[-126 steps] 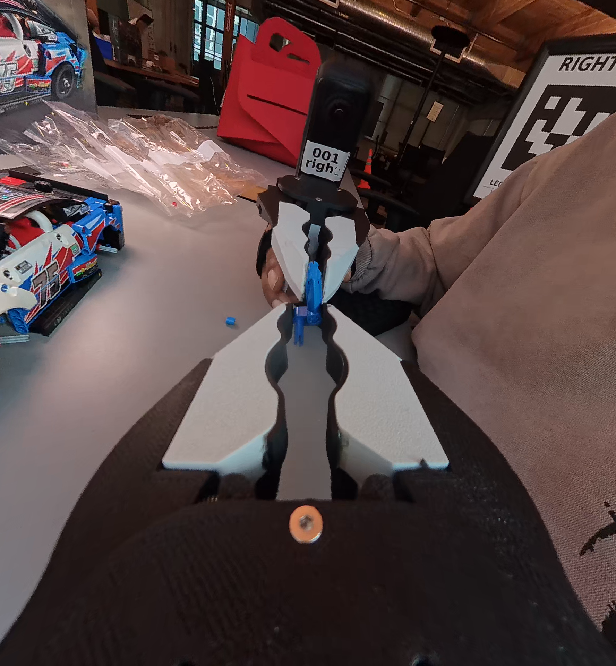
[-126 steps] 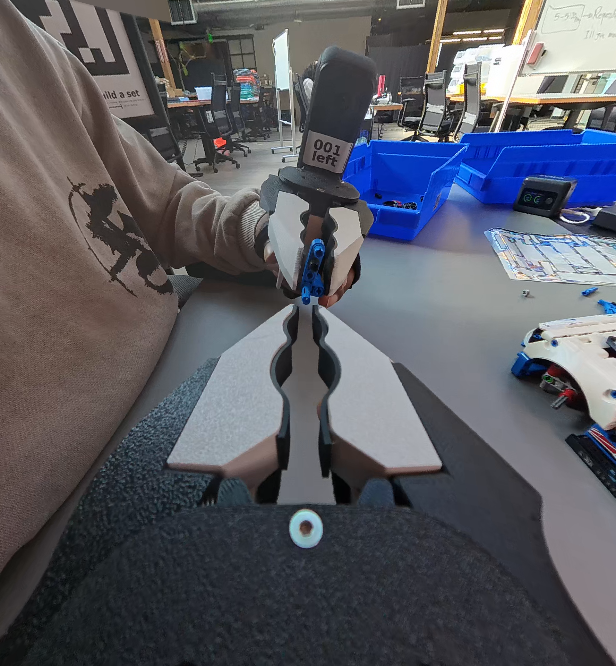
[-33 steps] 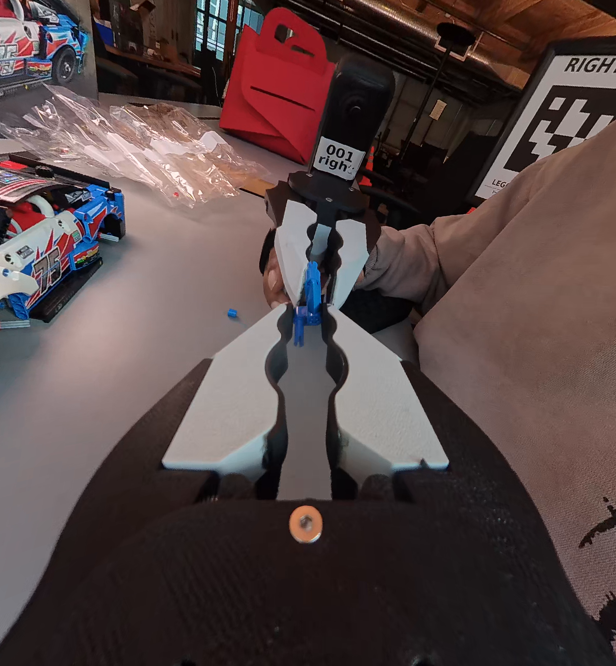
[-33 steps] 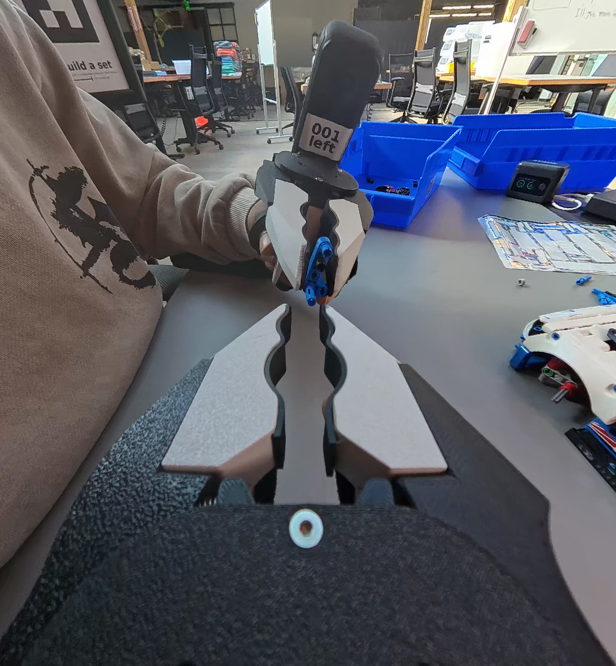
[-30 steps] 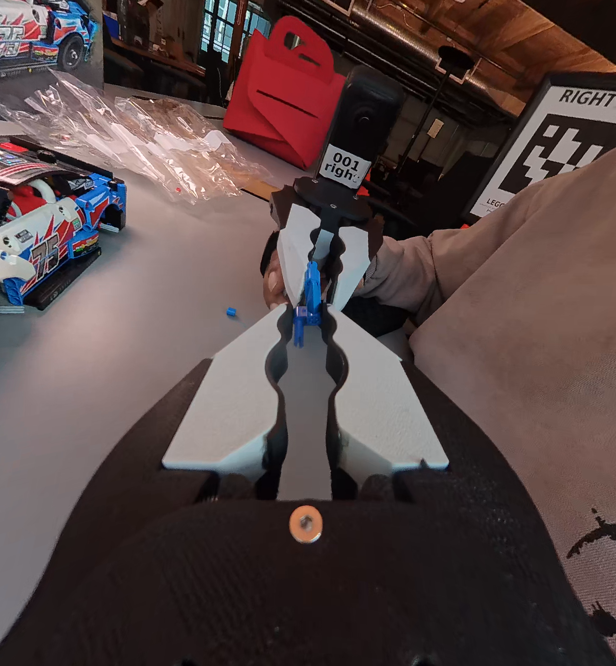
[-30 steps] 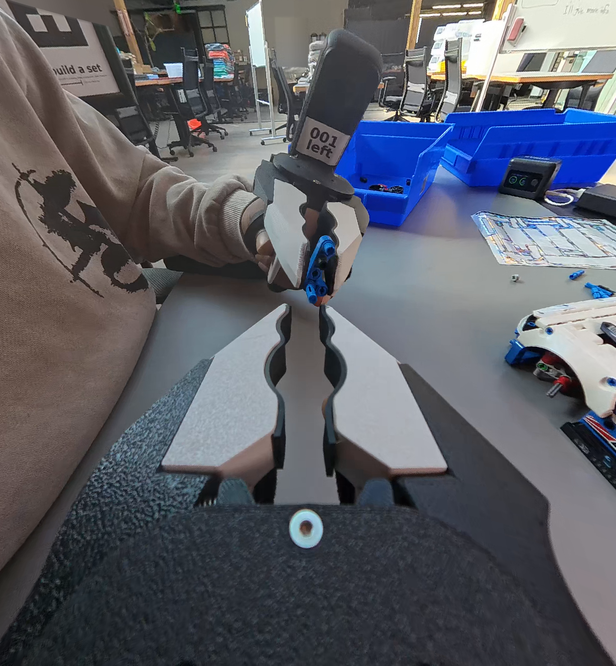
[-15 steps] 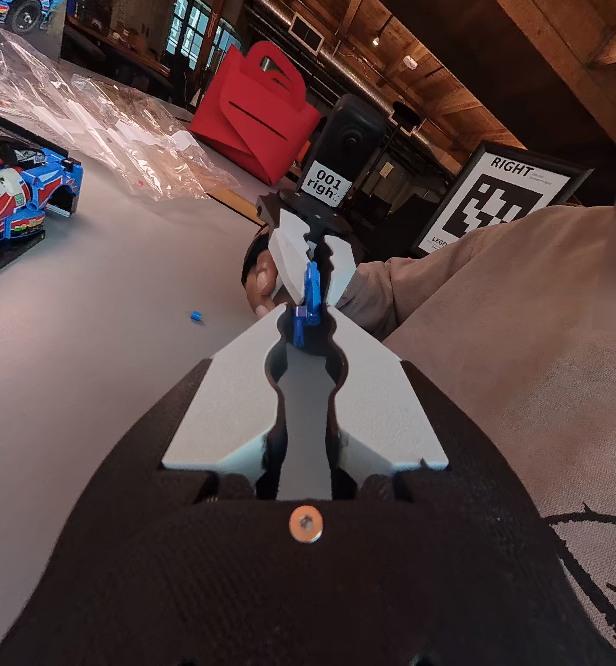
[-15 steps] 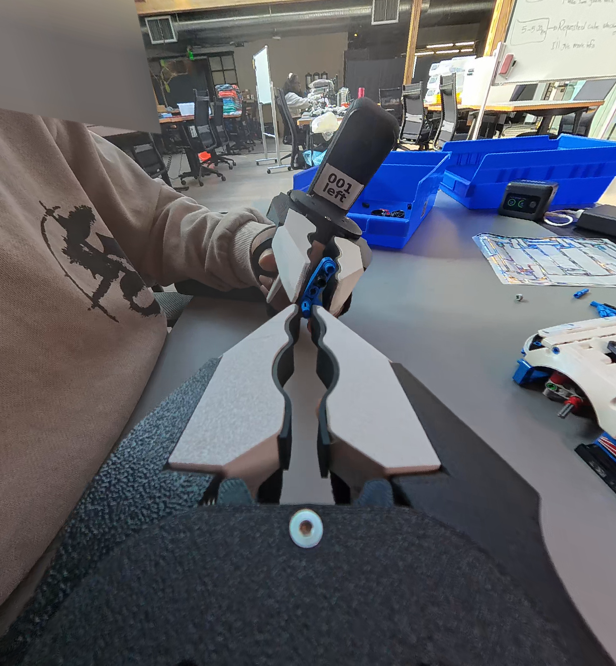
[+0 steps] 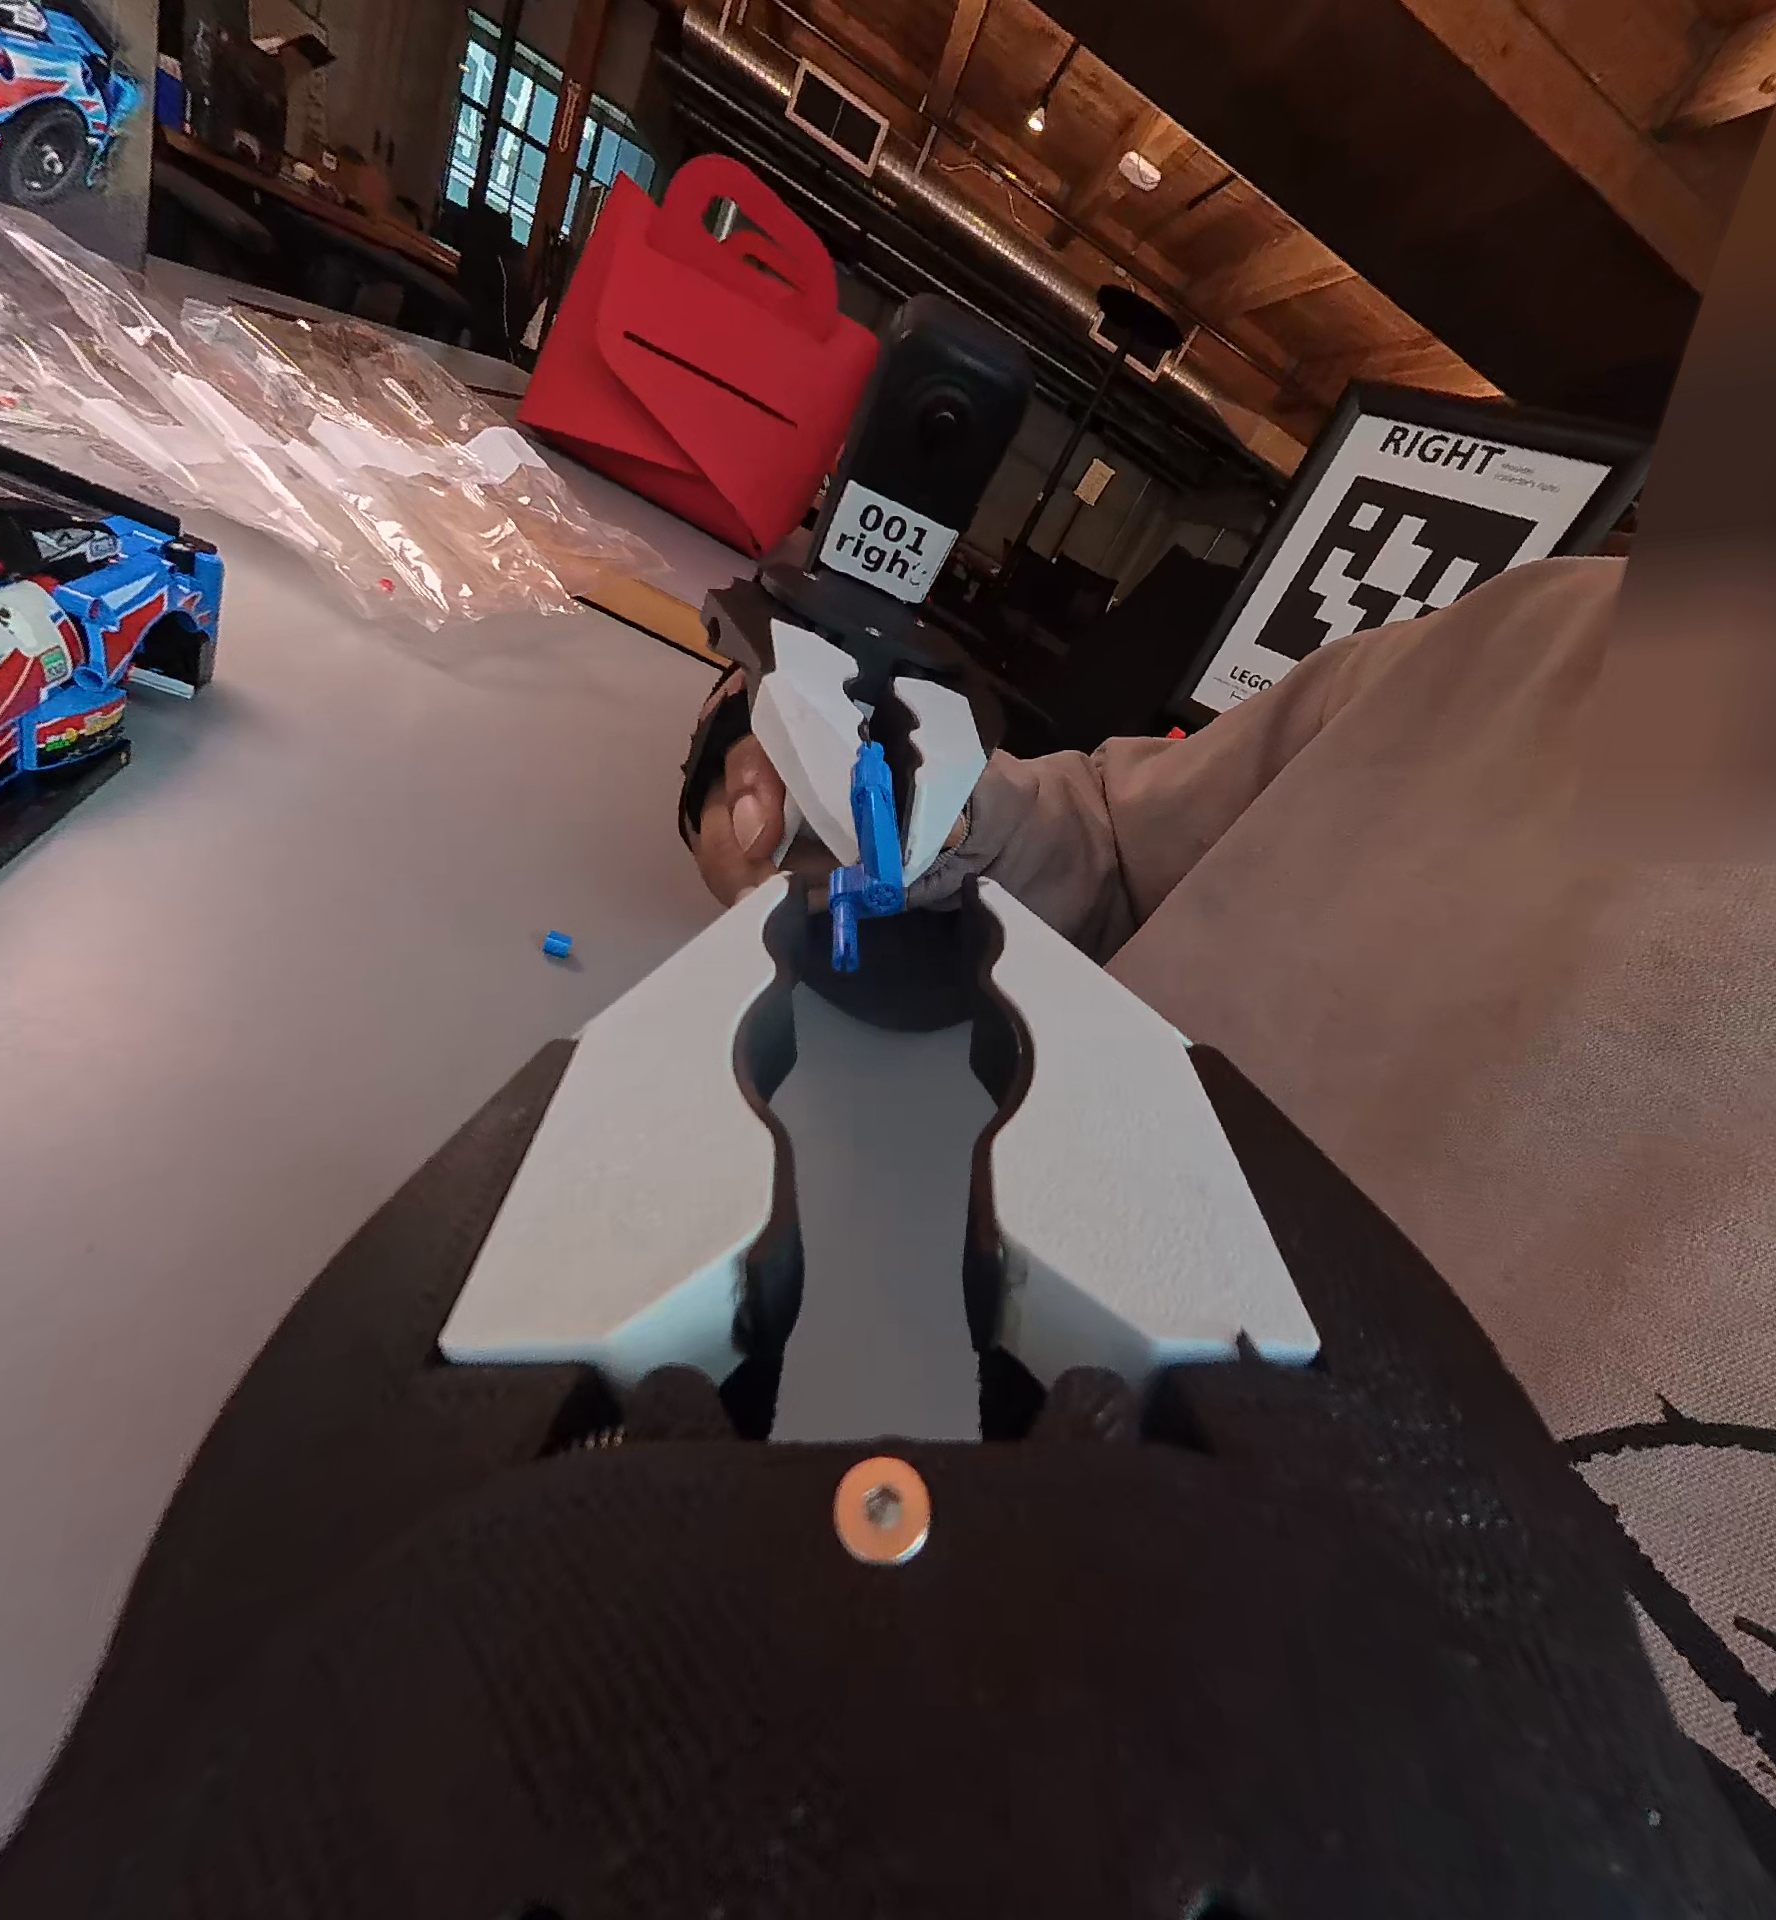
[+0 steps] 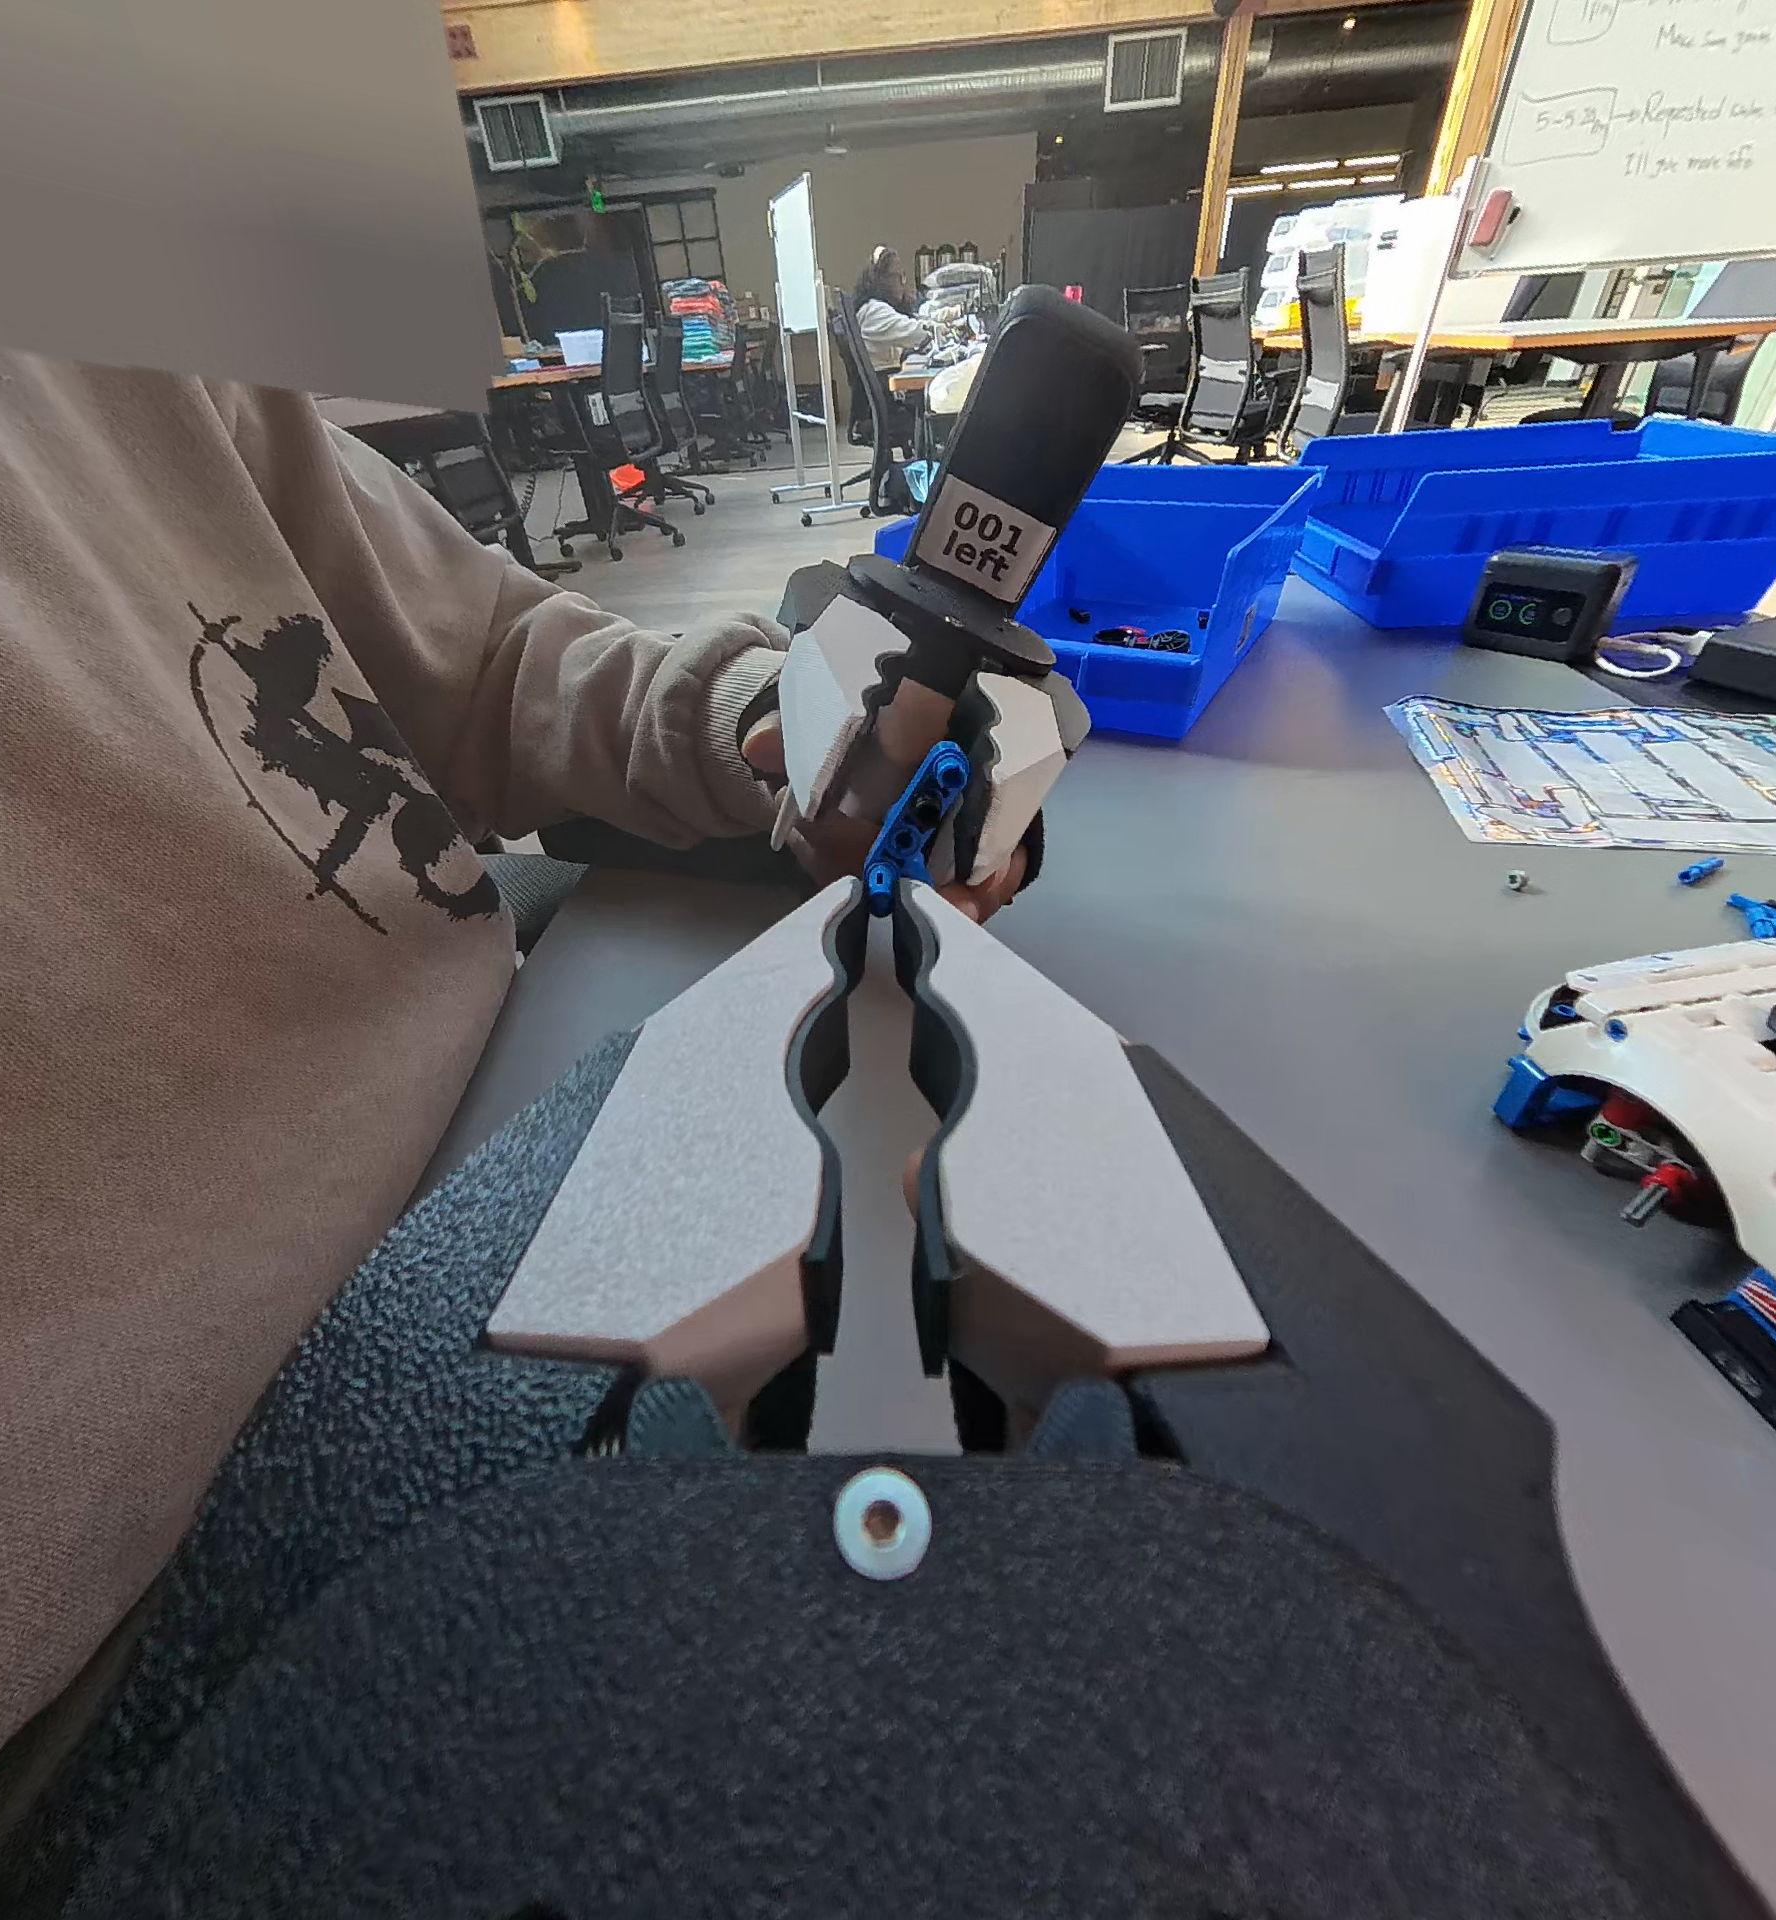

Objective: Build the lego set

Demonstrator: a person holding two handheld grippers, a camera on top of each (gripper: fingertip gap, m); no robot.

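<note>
Here the two tongs meet tip to tip above the grey worktop, each held up in a beige-sleeved hand. The left tongs have their jaws spread apart with nothing clamped, the short blue lego beam with a side pin sitting just off their tips. The right tongs are nearly closed, pinching the beam's near end, and the beam slants up away from the worktop, with the partly built white-and-blue lego race car well off to the side.

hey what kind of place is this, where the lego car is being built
Probably a shared open-plan office or maker workspace: rows of desks with office chairs, a whiteboard, blue parts bins on the grey table, exposed ceiling ducts.
</note>
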